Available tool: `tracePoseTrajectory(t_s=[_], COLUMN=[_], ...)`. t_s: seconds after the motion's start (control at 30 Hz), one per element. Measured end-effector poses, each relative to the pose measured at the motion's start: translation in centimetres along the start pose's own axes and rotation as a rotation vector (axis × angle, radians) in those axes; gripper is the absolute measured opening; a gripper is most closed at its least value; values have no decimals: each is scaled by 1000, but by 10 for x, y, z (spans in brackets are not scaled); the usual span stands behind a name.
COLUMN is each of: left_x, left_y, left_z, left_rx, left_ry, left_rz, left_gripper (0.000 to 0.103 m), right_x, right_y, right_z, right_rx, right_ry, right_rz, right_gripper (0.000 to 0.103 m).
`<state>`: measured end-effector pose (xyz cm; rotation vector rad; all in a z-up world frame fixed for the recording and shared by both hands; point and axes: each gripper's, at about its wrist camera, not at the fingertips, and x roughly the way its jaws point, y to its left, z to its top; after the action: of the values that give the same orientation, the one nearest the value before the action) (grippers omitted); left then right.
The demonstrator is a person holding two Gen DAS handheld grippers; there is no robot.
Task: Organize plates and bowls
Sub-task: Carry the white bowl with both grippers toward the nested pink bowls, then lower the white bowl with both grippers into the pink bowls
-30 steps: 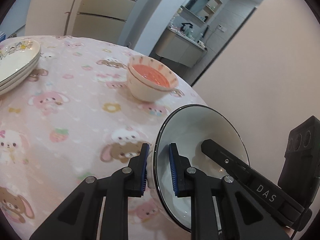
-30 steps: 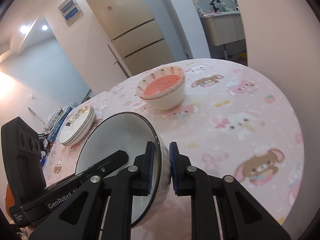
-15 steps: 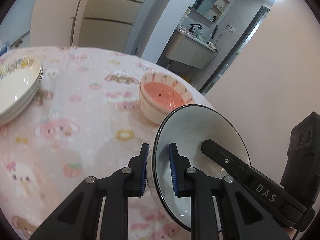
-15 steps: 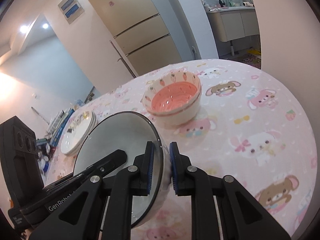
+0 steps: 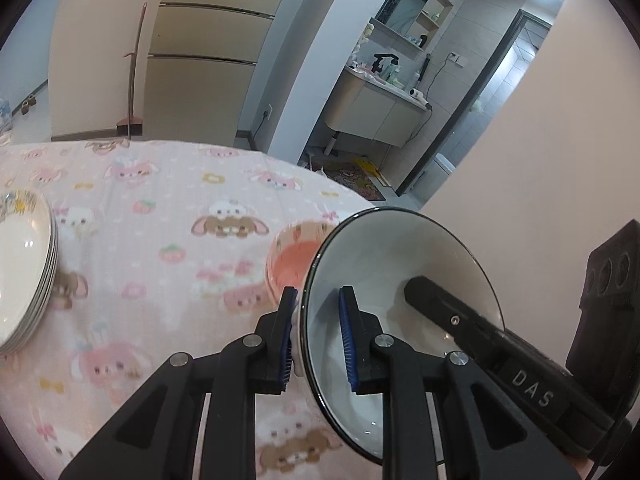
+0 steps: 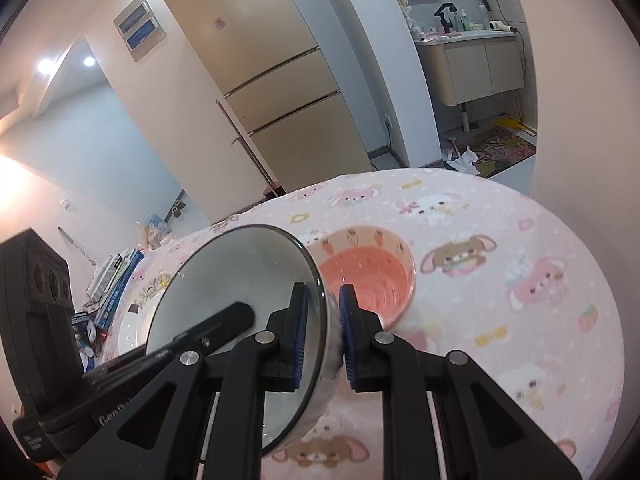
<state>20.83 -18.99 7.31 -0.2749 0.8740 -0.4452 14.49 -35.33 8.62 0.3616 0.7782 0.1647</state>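
Note:
A white bowl with a dark rim (image 5: 400,280) (image 6: 240,280) hangs above the table, held from both sides. My left gripper (image 5: 318,340) is shut on its left wall. My right gripper (image 6: 323,336) is shut on the opposite wall; one of its fingers (image 5: 448,312) reaches into the bowl in the left wrist view. Just beyond the held bowl stands a pink strawberry-patterned bowl (image 6: 368,276) (image 5: 292,260) on the table, partly hidden behind the white bowl's rim. A stack of white plates (image 5: 24,276) lies at the table's left.
The round table wears a pink cartoon-animal cloth (image 5: 168,216) (image 6: 520,280). A pink wall (image 5: 540,160) stands close on the right. Books and clutter (image 6: 116,280) lie past the table's left edge. A fridge (image 6: 276,80) and a bathroom vanity (image 5: 376,112) are behind.
Both grippers have carried the white bowl forward and slightly up toward the pink bowl, which now sits right behind its rim. The plate stack has slid toward the left edge of view.

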Motion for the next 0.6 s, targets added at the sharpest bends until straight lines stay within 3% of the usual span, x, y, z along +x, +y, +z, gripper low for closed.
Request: tracePoseTrajectory(t_s=[0.3, 0.6], left_x=[39, 79], left_y=[-3, 5], left_z=[29, 25], left_rx=[43, 46], left_ry=[19, 74], left_rz=[23, 46], left_gripper=[21, 23], right_x=[27, 57], right_y=[-15, -32], right_z=[24, 16], right_rx=[3, 16], right_ry=[1, 48], right_rz=[-17, -62], right_gripper=[16, 16])
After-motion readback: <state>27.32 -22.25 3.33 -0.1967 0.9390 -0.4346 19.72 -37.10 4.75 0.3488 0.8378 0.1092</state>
